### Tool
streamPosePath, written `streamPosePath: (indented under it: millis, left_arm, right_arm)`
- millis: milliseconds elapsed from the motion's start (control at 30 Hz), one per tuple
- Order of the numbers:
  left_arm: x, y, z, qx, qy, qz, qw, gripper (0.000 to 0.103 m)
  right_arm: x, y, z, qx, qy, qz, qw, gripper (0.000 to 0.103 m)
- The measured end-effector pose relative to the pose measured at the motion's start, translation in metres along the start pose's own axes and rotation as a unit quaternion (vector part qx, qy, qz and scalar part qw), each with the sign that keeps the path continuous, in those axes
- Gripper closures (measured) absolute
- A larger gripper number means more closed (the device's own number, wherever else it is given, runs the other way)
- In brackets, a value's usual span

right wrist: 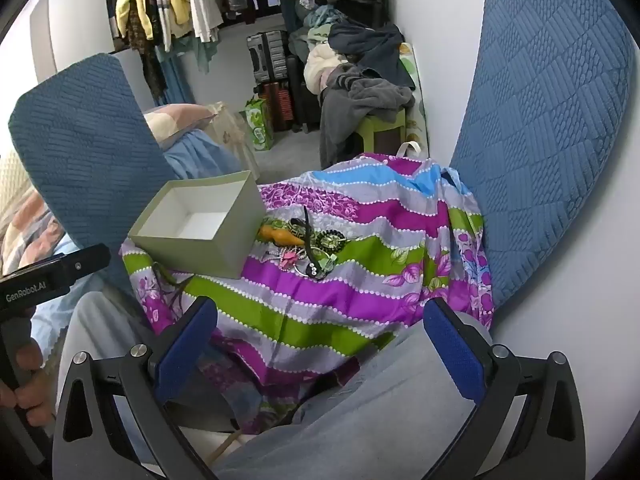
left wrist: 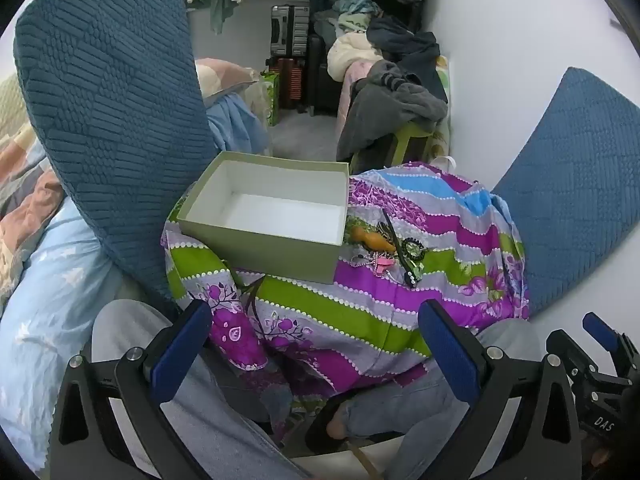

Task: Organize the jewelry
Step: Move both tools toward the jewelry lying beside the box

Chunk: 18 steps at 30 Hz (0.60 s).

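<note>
- The left gripper sits at the bottom of the left wrist view with its jaws spread wide and nothing between the blue pads
- The right gripper fills the bottom of the right wrist view, jaws likewise spread wide and holding nothing; it also shows at the lower right edge of the left wrist view, where its opening cannot be judged
- A pale green box with a white inside stands open, left of centre in the left wrist view, on a striped floral cloth of purple, green, grey and blue
- The same box lies left of centre in the right wrist view
- The jewelry pile lies on the cloth just right of the box, near the middle of the frame: an orange piece, a pink beaded piece, a dark stick-like piece and round dark pieces tangled together
- In the right wrist view the pile sits at centre, just right of the box
- Blue textured cushions stand at both sides: one at the upper left, one at the right
- Suitcases and heaped clothes fill the top centre of the frame
- Hanging clothes show at the upper left of the right wrist view
</note>
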<state>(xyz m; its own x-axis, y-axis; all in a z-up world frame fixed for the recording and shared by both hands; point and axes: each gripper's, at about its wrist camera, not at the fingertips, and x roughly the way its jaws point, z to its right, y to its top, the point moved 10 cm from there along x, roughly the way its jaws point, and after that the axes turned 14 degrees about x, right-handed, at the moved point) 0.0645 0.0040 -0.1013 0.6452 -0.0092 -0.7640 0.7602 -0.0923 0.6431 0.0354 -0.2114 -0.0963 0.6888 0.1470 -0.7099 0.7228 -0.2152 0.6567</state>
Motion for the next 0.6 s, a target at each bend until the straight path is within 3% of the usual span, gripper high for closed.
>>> streamPosePath:
  millis: [200,333,500,533,600]
  left_arm:
    - [0.001,-0.001,0.000,0.002,-0.002,-0.003,1.0000,0.000]
    - [0.002,-0.001,0.002,0.004,-0.002,-0.004,1.0000,0.000]
    - [0.006,-0.003,0.009,0.008,-0.006,-0.013,0.9999,0.000]
    - [0.009,-0.003,0.011,0.011,-0.006,-0.014,0.9998,0.000]
    - [0.012,-0.003,0.012,0.012,-0.005,-0.018,0.9998,0.000]
  right_arm:
    - [0.001,-0.002,-0.001,0.002,-0.001,-0.008,1.000,0.000]
    - [0.000,0.002,-0.002,0.000,0.005,0.017,1.000,0.000]
    - [0.004,-0.001,-0.003,0.001,0.003,0.012,1.000,0.000]
    - [0.003,0.006,-0.004,-0.006,0.007,0.044,0.999,0.000]
    - [0.007,0.004,-0.001,-0.005,0.006,0.038,0.999,0.000]
